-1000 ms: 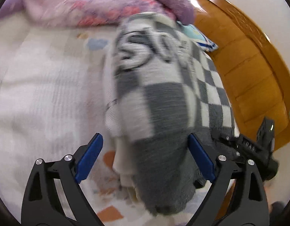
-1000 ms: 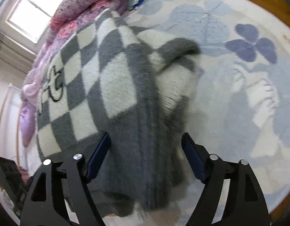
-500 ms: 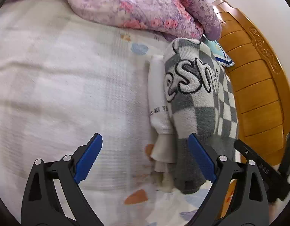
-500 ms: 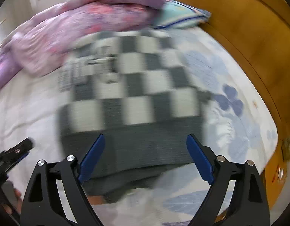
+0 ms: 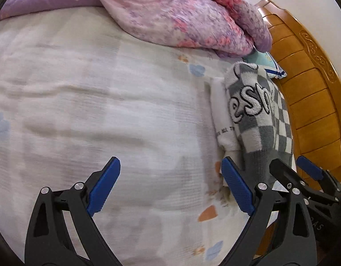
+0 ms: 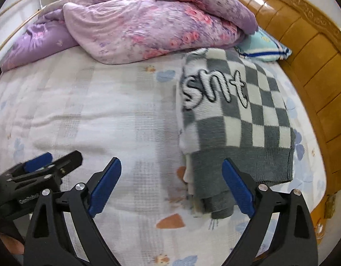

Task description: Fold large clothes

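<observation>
A folded grey-and-white checkered sweater (image 6: pixel 234 119) with white lettering lies on the bed near the wooden footboard, on top of a folded white garment (image 5: pixel 223 119). The sweater also shows in the left wrist view (image 5: pixel 259 115). My left gripper (image 5: pixel 170 186) is open and empty, above bare sheet to the left of the pile. My right gripper (image 6: pixel 170 186) is open and empty, just in front of the pile's near edge. Each gripper shows at the edge of the other's view.
A crumpled purple floral quilt (image 6: pixel 148 20) lies across the back of the bed. A teal pillow (image 6: pixel 263 44) sits beside the orange wooden board (image 6: pixel 314 51) on the right. The white patterned sheet (image 6: pixel 81 110) spreads to the left.
Both grippers have pulled back from the sweater and swung left. The sweater, which was between the fingers, now lies let go, folded on the white garment.
</observation>
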`<state>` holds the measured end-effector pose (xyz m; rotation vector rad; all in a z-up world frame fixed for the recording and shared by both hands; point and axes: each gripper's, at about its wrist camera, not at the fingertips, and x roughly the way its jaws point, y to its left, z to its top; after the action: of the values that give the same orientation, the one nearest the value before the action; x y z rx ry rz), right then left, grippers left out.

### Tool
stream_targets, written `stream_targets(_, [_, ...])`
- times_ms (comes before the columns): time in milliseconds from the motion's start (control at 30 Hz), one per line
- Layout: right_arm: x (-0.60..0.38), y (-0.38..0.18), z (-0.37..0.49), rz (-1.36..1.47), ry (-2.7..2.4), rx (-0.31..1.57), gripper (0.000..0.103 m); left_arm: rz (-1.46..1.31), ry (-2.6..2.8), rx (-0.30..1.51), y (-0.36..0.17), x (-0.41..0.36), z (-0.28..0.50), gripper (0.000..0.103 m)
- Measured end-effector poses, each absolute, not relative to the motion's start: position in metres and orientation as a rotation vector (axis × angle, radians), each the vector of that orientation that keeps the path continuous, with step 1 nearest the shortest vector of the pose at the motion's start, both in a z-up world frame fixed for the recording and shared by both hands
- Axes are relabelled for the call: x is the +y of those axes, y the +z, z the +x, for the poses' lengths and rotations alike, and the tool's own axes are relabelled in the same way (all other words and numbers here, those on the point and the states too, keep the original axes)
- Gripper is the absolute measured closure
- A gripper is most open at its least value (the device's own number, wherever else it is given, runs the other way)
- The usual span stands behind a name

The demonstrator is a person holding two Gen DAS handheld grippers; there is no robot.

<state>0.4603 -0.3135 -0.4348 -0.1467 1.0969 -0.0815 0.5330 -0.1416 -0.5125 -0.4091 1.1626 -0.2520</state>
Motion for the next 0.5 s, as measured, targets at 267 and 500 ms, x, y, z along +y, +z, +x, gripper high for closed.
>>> stream_targets(267, [-0.239, -0.417, 0.441, -0.161, -0.096, 1.071, 0.014, -0.388, -0.251, 1.133, -0.493, -0.068, 0.507, 0.010])
stream_targets(500, [-0.175, -0.392, 0.414, -0.130, -0.117, 1.022, 0.013, -0.327, -0.273, 1.067, -0.461, -0.004, 0.479, 0.010])
